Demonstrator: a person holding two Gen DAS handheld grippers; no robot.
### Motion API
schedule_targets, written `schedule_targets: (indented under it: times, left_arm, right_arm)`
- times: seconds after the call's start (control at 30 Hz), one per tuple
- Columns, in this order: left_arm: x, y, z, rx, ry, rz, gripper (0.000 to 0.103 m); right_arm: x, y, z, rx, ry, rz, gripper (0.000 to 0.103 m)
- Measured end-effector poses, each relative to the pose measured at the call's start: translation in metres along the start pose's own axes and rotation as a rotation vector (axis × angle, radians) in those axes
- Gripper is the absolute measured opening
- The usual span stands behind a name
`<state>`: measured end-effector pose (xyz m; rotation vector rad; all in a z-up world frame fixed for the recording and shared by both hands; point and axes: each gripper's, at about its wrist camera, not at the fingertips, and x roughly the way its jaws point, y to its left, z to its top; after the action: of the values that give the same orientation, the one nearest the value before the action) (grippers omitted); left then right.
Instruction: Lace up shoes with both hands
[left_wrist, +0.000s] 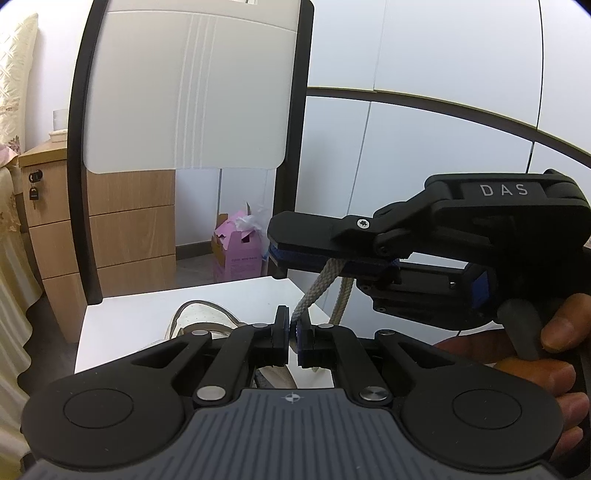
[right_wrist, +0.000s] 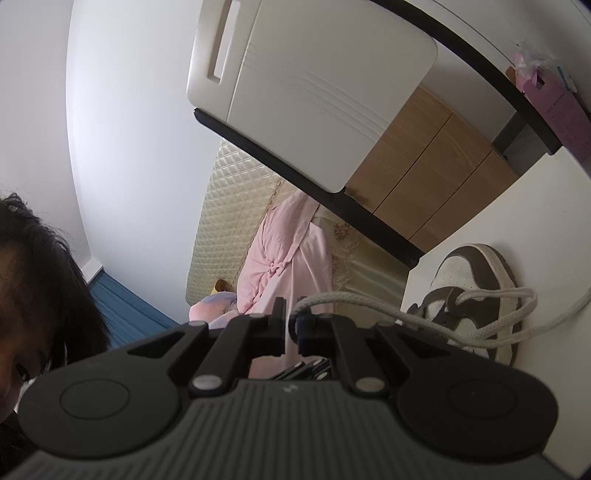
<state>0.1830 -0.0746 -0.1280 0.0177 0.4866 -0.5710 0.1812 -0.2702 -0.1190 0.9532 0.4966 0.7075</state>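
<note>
A white and brown sneaker (left_wrist: 199, 317) lies on the white table (left_wrist: 129, 325), mostly hidden behind my left gripper (left_wrist: 293, 326). That gripper is shut on the grey lace (left_wrist: 314, 291). The lace climbs from it to my right gripper (left_wrist: 280, 251), which lies sideways just above and is shut on the same lace. In the right wrist view the right gripper (right_wrist: 291, 323) pinches the lace (right_wrist: 351, 297). From there the lace runs right in loose loops to the sneaker (right_wrist: 476, 273) on the table (right_wrist: 498, 206).
A chair back (left_wrist: 184, 92), white in a black frame, stands behind the table. Wooden drawers (left_wrist: 125, 229) and a pink box (left_wrist: 240, 251) sit beyond it. A hand (left_wrist: 554, 350) holds the right gripper. A person's head (right_wrist: 37, 277) is at left, near a bed with pink cloth (right_wrist: 288, 258).
</note>
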Motion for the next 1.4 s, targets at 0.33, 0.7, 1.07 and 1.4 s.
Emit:
schedule_targets:
  times: [0.33, 0.7, 1.07, 1.4]
  left_arm:
    - [0.002, -0.013, -0.004, 0.075, 0.052, -0.032, 0.003]
    - [0.005, -0.019, -0.015, 0.120, 0.109, -0.047, 0.003]
    - [0.011, -0.025, -0.032, 0.156, 0.160, -0.035, 0.003]
    - [0.024, -0.030, -0.037, 0.176, 0.205, -0.043, 0.003]
  right_arm:
    - [0.000, -0.009, 0.007, -0.011, -0.046, -0.063, 0.008]
    - [-0.013, -0.020, 0.034, -0.037, -0.202, -0.182, 0.004]
    - [-0.021, -0.013, 0.023, -0.050, -0.215, -0.256, 0.004]
    - [-0.013, -0.013, 0.042, -0.067, -0.207, -0.296, 0.004]
